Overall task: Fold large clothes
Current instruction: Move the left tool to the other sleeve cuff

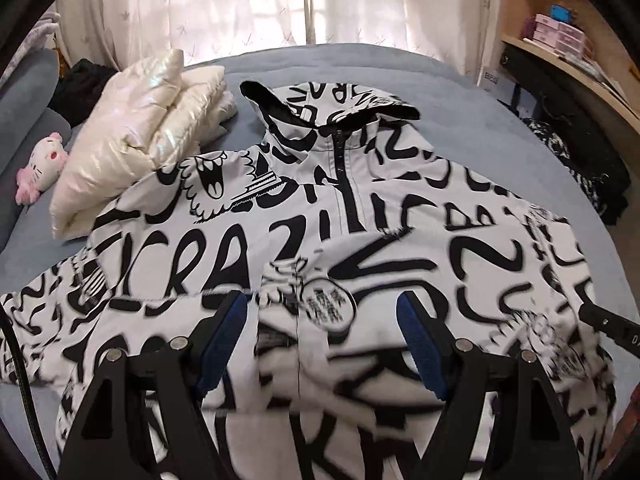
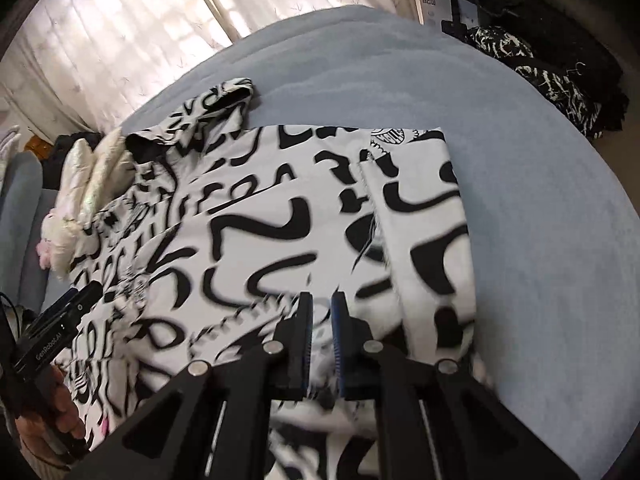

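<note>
A white hooded jacket (image 1: 360, 208) printed with black graffiti lettering lies spread front-up on a blue-grey bed (image 1: 304, 60). Its hood (image 1: 332, 108) points toward the curtained window (image 1: 248, 0), and a black zip runs down from the collar. In the right wrist view the same jacket (image 2: 280, 216) shows its right side folded inward, forming a straight edge beside bare bed cover (image 2: 540, 200).

Left tool (image 1: 322, 316): jaws spread wide, blue pads (image 1: 420, 340) well apart, positioned over the lower front of the jacket. Nothing is held between them; whether the fingertips touch the cloth cannot be told.

Right tool (image 2: 322, 308): jaws nearly closed, with only a narrow gap between the blue-edged pads (image 2: 339, 320). White jacket fabric shows in that gap and appears pinched there, at the lower part of the garment. The fabric near the tool is blurred.

The left tool (image 2: 68, 312) appears at the left edge of the right wrist view, over the jacket's other side, with the person's hand (image 2: 60, 412) gripping its handle.

Other items: a folded cream puffer jacket (image 1: 136, 136) lies on the bed, touching the printed jacket's shoulder area. A pink and white plush toy (image 1: 40, 168) sits just beside it. Another black and white patterned garment (image 2: 552, 76) lies at the far right of the bed. Wooden shelves (image 1: 560, 40) holding pink boxes stand beyond.
</note>
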`<state>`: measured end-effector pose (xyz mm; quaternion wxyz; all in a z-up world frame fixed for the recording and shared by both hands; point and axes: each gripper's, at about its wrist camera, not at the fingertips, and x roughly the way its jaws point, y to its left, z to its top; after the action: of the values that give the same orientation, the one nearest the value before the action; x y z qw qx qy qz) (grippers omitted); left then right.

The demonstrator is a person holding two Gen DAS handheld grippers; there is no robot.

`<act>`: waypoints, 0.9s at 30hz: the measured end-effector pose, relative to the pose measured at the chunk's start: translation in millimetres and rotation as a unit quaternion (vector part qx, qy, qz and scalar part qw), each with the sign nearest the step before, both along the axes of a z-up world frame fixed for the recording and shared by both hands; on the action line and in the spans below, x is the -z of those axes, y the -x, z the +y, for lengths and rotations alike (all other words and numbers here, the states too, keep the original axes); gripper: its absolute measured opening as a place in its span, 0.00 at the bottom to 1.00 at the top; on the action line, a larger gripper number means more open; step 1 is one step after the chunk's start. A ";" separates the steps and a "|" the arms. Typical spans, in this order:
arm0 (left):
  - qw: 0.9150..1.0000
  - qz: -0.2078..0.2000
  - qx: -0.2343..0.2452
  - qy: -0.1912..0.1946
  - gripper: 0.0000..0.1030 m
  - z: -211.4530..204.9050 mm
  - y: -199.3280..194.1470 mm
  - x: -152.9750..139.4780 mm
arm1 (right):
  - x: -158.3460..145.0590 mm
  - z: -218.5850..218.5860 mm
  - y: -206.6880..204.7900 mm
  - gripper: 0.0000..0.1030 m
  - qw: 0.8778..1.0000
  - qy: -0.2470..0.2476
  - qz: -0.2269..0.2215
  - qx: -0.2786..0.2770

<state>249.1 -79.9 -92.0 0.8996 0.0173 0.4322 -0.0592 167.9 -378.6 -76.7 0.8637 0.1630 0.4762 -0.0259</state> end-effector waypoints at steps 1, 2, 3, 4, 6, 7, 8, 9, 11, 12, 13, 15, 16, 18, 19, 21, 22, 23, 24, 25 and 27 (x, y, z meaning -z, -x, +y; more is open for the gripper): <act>1.000 0.000 0.002 0.001 0.74 0.9 4.1 -2.9 | -3.0 3.4 7.9 0.09 1.000 0.001 -0.003 0.000; 1.000 -0.002 0.003 0.003 0.74 2.1 15.1 -7.0 | -6.9 7.4 18.0 0.09 1.000 0.001 -0.006 0.000; 1.000 -0.002 0.005 0.006 0.74 4.5 27.5 -11.5 | -10.0 10.9 26.6 0.09 1.000 0.000 -0.009 0.001; 1.000 -0.002 0.007 0.009 0.74 6.6 39.0 -14.8 | -12.1 13.9 33.9 0.09 1.000 -0.003 -0.011 0.002; 1.000 -0.003 0.008 0.016 0.73 12.9 59.8 -19.5 | -16.7 20.4 52.1 0.09 1.000 -0.014 -0.016 0.004; 1.000 -0.002 0.007 0.019 0.74 17.2 68.9 -21.4 | -18.5 24.2 60.2 0.09 1.000 -0.018 -0.018 0.005; 1.000 -0.003 0.006 0.024 0.74 21.6 79.6 -23.3 | -20.5 29.3 69.8 0.09 1.000 -0.020 -0.020 0.003; 1.000 -0.002 0.003 0.029 0.74 27.7 92.4 -25.7 | -21.7 33.9 76.7 0.09 1.000 -0.018 -0.020 0.000; 0.999 -0.001 -0.002 0.036 0.74 37.2 107.2 -27.5 | -23.9 45.1 88.9 0.09 1.000 -0.014 -0.020 -0.007; 0.999 0.000 -0.005 0.040 0.74 44.2 118.3 -29.5 | -24.8 52.2 95.2 0.09 1.000 -0.012 -0.019 -0.013; 0.999 0.001 -0.007 0.042 0.74 49.1 125.6 -31.0 | -25.3 58.2 100.6 0.09 1.000 -0.012 -0.020 -0.019; 0.999 0.001 -0.011 0.040 0.74 59.2 138.9 -33.4 | -27.2 72.6 110.8 0.11 0.999 -0.007 -0.020 -0.032; 0.999 0.000 -0.012 0.039 0.74 64.7 145.9 -35.1 | -27.9 79.6 115.3 0.17 0.999 -0.005 -0.020 -0.037; 0.999 -0.005 -0.015 0.037 0.74 75.8 159.7 -39.8 | -30.8 96.2 123.6 0.33 0.999 0.002 -0.023 -0.048; 0.999 -0.008 -0.017 0.036 0.74 82.3 166.4 -42.3 | -32.9 104.9 127.1 0.43 0.998 0.006 -0.026 -0.054; 0.999 -0.015 -0.022 0.037 0.74 95.0 177.4 -46.7 | -36.8 119.4 132.0 0.45 0.997 0.013 -0.033 -0.065; 0.999 -0.017 -0.024 0.038 0.74 101.0 181.4 -48.2 | -40.0 129.7 134.5 0.45 0.996 0.019 -0.037 -0.074; 0.999 -0.019 -0.026 0.038 0.75 106.8 184.9 -49.6 | -42.2 136.6 135.9 0.45 0.996 0.023 -0.040 -0.080; 0.999 -0.023 -0.030 0.040 0.76 115.2 189.9 -51.2 | -44.8 145.9 137.3 0.45 0.995 0.026 -0.043 -0.086; 0.998 -0.025 -0.032 0.041 0.80 120.5 192.6 -51.9 | -47.9 156.7 138.3 0.45 0.994 0.029 -0.047 -0.095; 0.998 -0.034 -0.041 0.045 0.82 137.2 199.7 -54.0 | -51.7 173.7 138.6 0.45 0.992 0.035 -0.052 -0.109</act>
<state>49.4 57.4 -37.9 0.9152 -0.0393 0.3989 -0.0413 29.2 -204.8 -25.0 0.8899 0.0812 0.4447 0.0604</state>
